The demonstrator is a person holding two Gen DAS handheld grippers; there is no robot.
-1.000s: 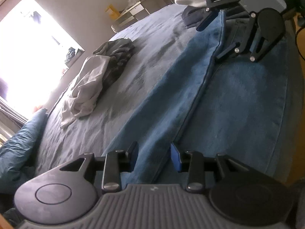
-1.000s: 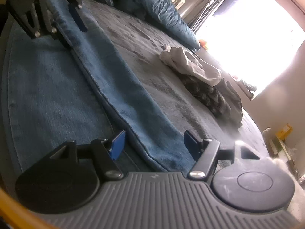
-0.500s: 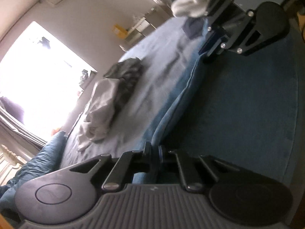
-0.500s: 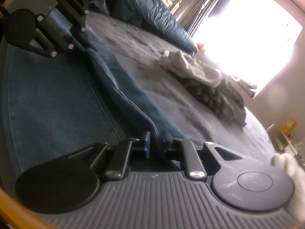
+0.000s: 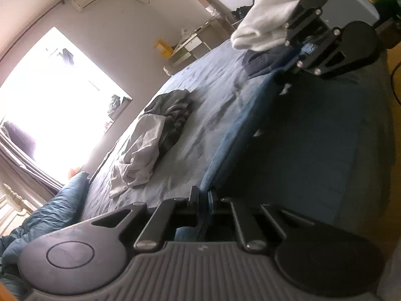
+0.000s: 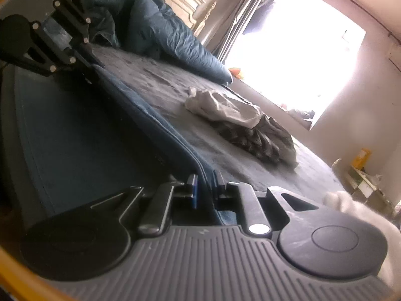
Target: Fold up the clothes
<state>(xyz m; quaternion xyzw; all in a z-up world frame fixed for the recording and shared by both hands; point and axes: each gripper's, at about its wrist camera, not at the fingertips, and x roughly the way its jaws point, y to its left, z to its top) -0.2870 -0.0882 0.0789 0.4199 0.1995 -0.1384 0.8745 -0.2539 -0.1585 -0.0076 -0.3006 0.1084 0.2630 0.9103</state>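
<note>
Since a second earlier, both hand-held grippers had closed and lifted: left hand-held gripper [image 5: 203, 199] and right hand-held gripper [image 6: 205, 184] each clenched the jeans' [image 5: 313, 155] edge above the bed [image 5: 200, 100].

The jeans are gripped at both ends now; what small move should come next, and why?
Probably raise both grippers together and carry the pinched edge across toward the near side. The left gripper and right gripper are each shut on the far edge of the jeans, which already rises off the bed, so the fold is started.
</note>
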